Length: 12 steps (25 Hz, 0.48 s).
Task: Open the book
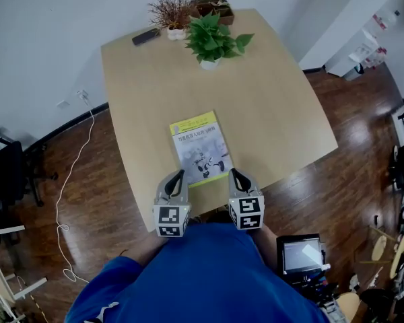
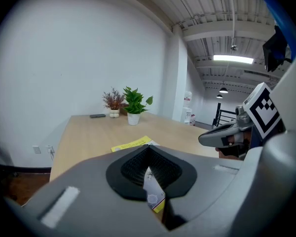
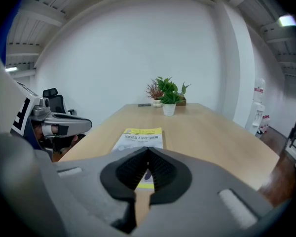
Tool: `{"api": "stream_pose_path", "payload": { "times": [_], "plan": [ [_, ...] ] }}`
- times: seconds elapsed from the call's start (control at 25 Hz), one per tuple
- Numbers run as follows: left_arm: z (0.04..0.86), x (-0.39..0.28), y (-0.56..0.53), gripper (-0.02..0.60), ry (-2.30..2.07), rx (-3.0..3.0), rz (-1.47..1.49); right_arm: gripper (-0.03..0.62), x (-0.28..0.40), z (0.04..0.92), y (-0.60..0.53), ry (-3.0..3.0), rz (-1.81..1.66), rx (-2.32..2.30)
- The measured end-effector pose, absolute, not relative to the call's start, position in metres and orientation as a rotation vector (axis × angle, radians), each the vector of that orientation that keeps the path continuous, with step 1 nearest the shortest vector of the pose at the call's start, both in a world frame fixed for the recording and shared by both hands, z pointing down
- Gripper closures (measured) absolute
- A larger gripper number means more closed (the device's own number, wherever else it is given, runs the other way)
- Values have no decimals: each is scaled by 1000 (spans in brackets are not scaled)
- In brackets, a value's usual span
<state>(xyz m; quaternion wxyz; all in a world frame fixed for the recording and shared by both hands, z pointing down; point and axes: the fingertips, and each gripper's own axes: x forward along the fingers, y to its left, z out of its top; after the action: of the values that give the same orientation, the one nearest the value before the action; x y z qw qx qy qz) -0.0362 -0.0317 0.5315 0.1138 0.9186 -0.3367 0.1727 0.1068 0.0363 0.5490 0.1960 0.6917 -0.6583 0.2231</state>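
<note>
A closed book [image 1: 199, 147] with a yellow and white cover lies flat on the wooden table [image 1: 276, 106], near the front edge. My left gripper [image 1: 176, 177] hovers at the book's near left corner and my right gripper [image 1: 237, 177] at its near right corner. Both sit just above the table edge, apart from the book. In the left gripper view the jaws [image 2: 148, 154] meet at the tip, with the book [image 2: 133, 143] just beyond. The right gripper view shows the same: shut jaws [image 3: 148, 157], empty, and the book [image 3: 140, 137] ahead.
At the table's far end stand a green plant in a white pot [image 1: 212, 40], a dried plant [image 1: 175, 12], a wooden box [image 1: 215, 7] and a dark phone [image 1: 146, 37]. A black chair [image 1: 10, 173] and a white cable [image 1: 71, 200] are on the floor at left.
</note>
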Motion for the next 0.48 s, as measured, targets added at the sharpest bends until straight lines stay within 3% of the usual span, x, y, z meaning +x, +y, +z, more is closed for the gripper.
{"api": "stream_pose_path", "payload": {
  "times": [0.48],
  "plan": [
    [545,15,-46,574,-1127,2632,609,591,156,573,-1,-1989,686,1779]
  ]
}}
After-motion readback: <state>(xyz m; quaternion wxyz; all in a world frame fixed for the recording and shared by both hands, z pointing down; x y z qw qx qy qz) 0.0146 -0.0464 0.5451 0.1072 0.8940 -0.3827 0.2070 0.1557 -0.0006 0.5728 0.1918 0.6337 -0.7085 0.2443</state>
